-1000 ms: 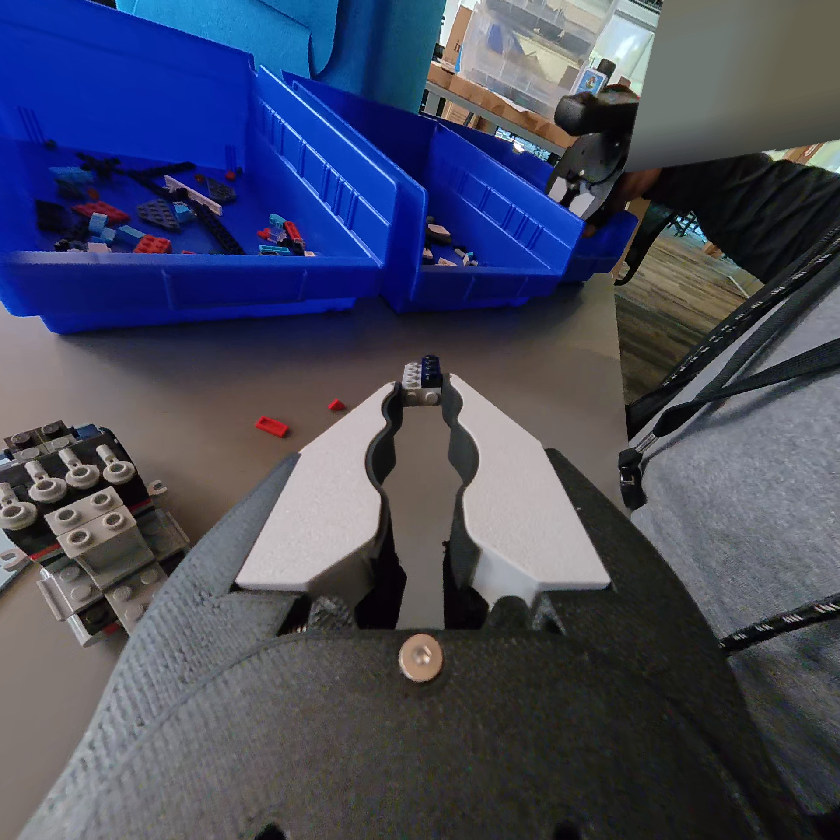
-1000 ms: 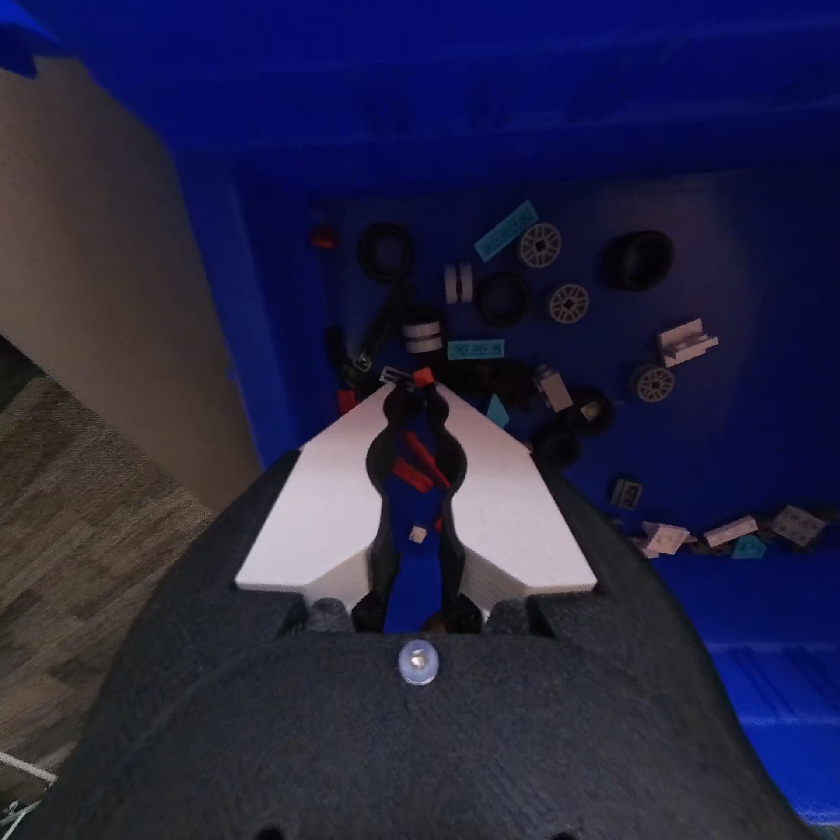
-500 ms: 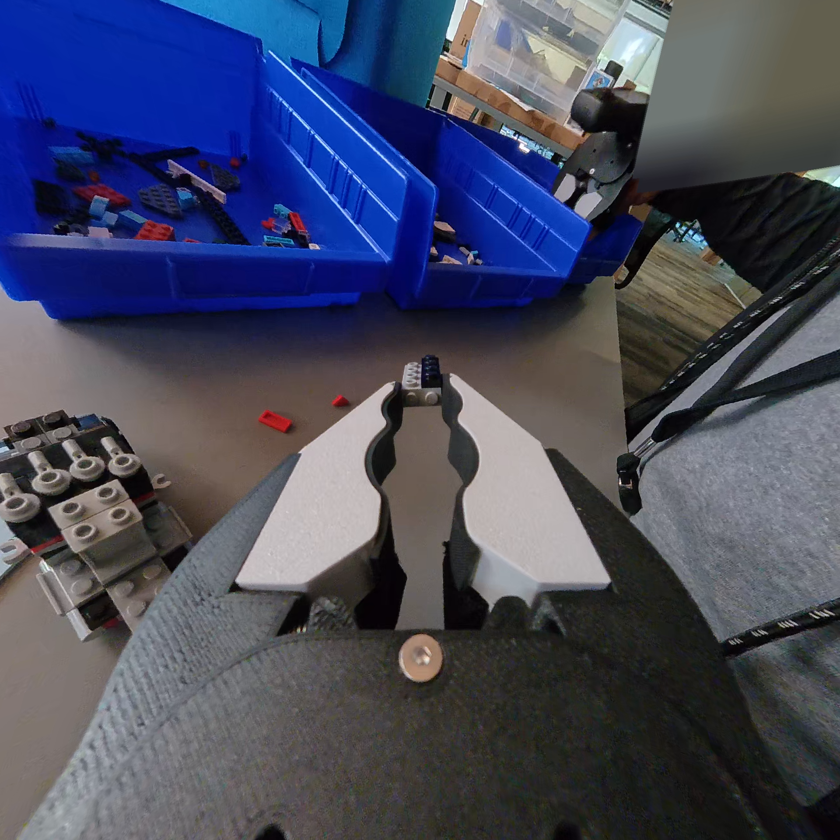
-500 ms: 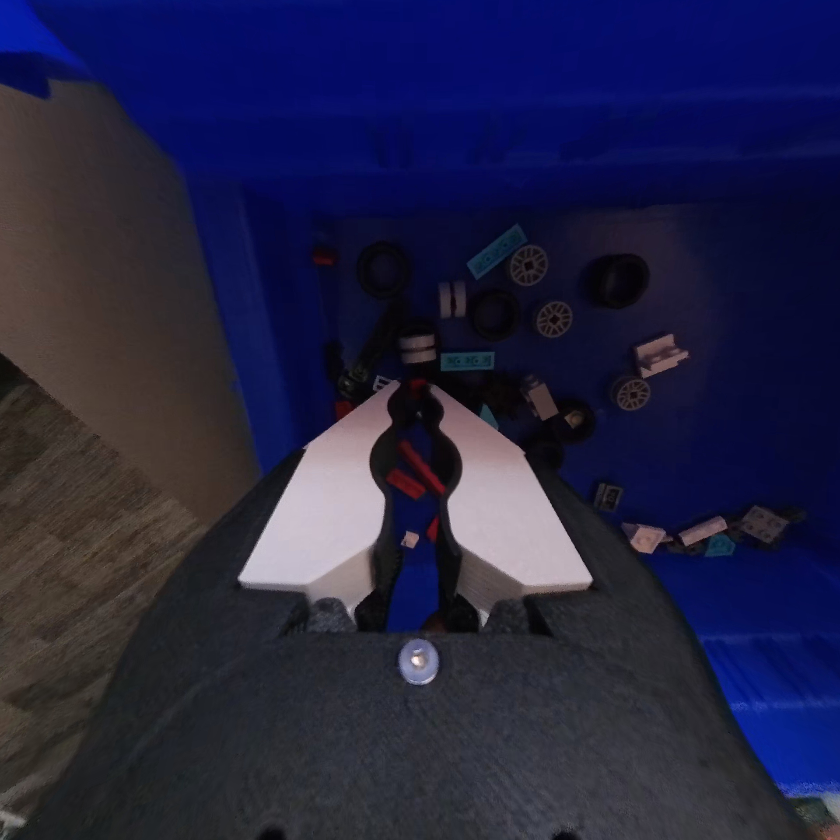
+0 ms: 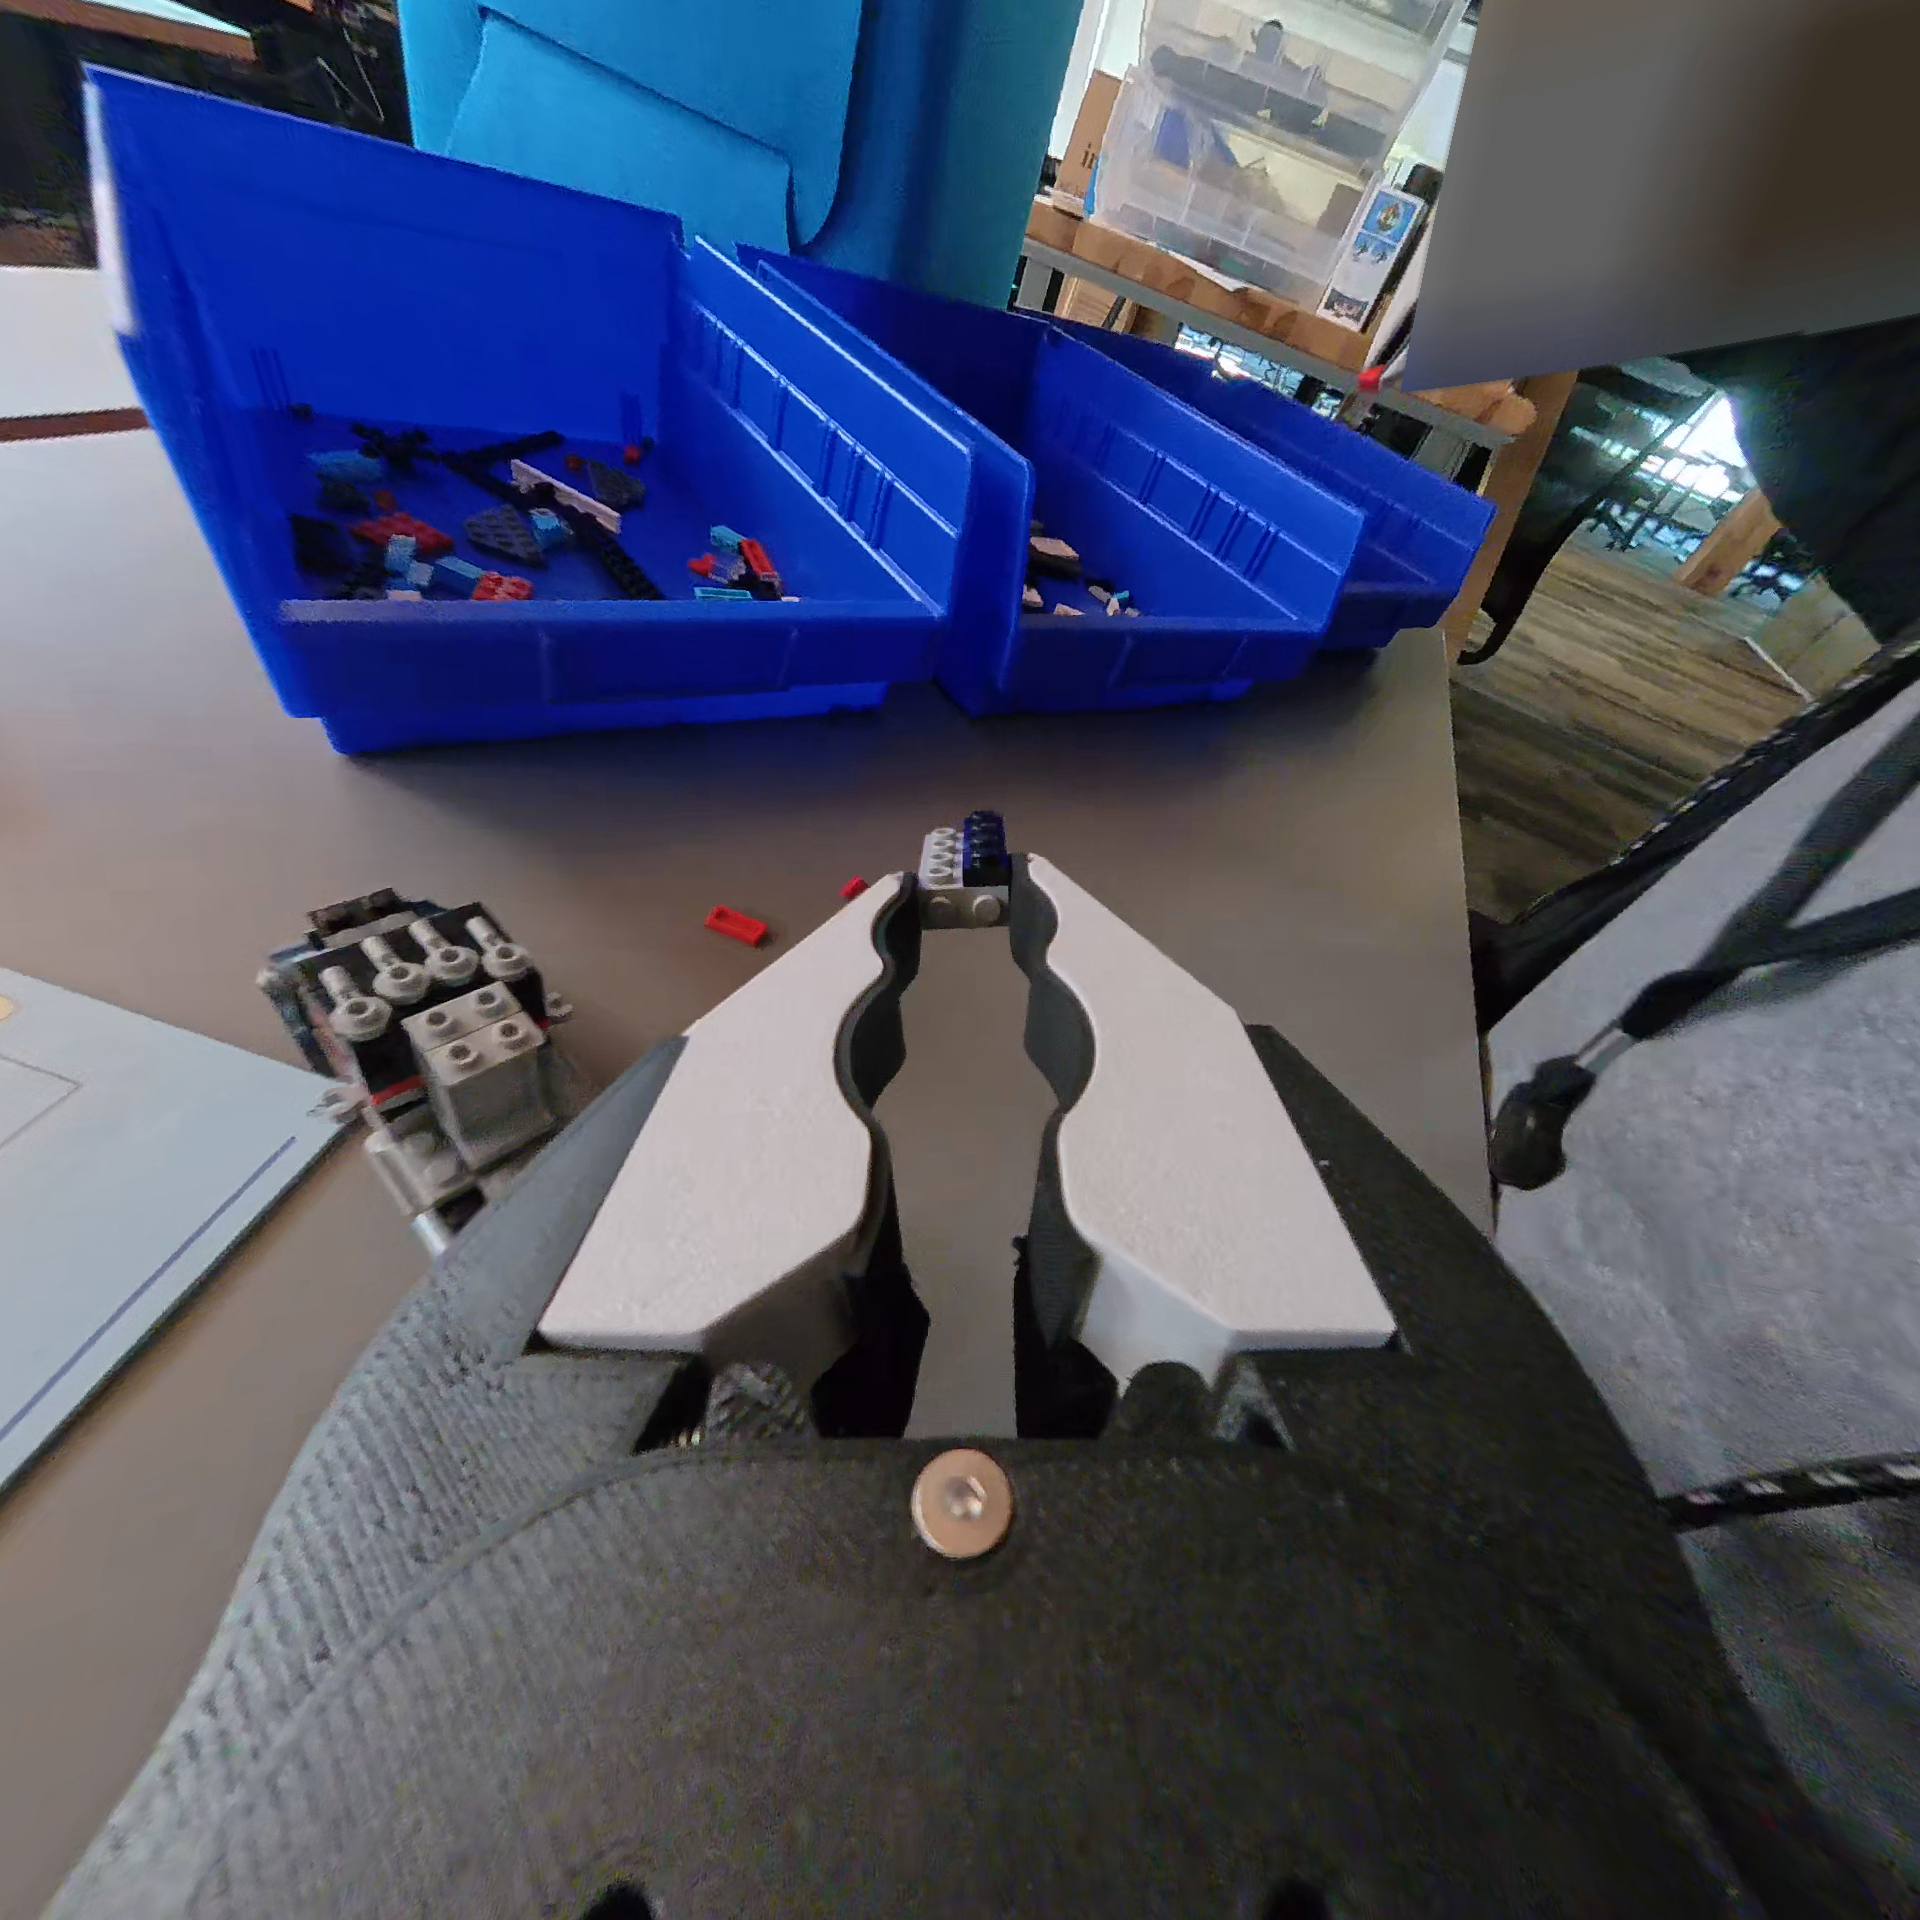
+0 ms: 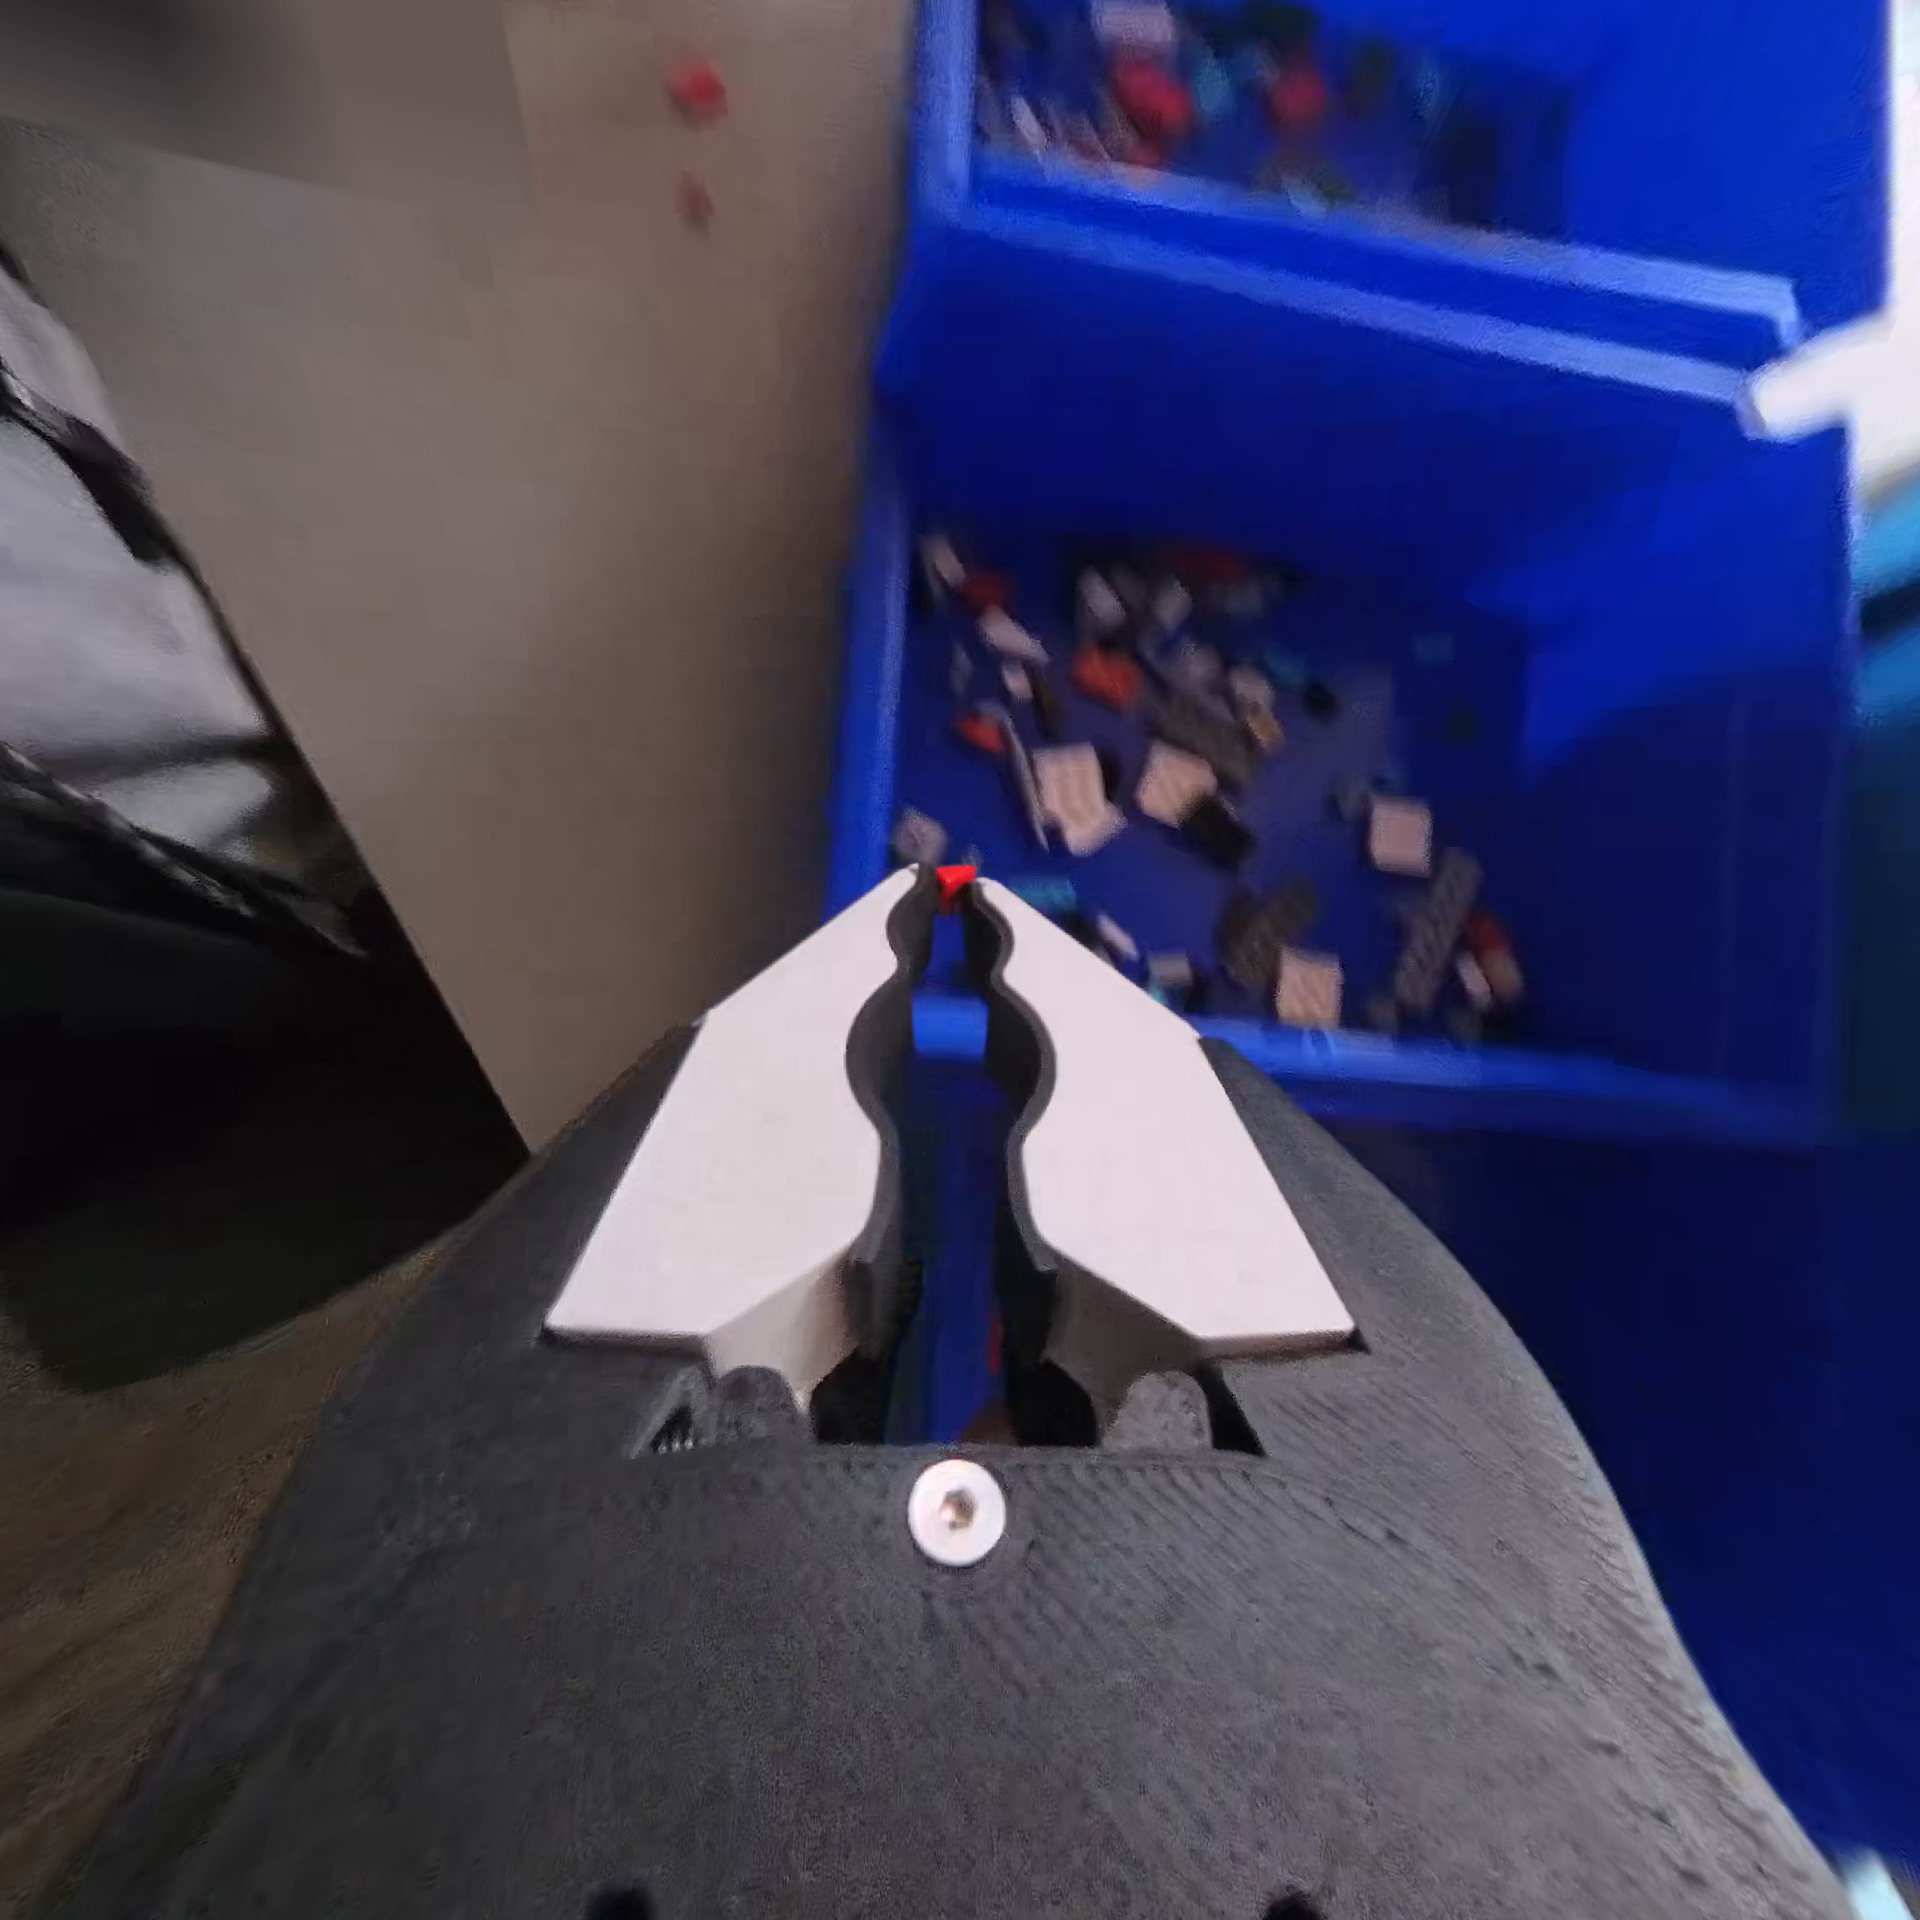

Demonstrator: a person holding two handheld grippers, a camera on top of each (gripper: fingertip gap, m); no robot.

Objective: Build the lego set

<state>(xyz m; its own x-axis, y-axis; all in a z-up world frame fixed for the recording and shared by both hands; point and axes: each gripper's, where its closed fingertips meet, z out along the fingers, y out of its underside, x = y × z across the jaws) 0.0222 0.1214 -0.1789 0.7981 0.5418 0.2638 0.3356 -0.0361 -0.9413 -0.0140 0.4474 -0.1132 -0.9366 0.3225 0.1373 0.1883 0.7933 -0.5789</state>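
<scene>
my right gripper has left the wheel bin, now pinching a tiny red lego piece; my left gripper keeps clamping the grey-and-navy brick stack, ready for joining.

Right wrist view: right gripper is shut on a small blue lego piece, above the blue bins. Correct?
Not quite: the colour is wrong. In the right wrist view the right gripper is shut on a small red lego piece, pinched at the very fingertips, not a blue one. The rest holds: it is above the blue plastic bins of loose pieces.
</scene>
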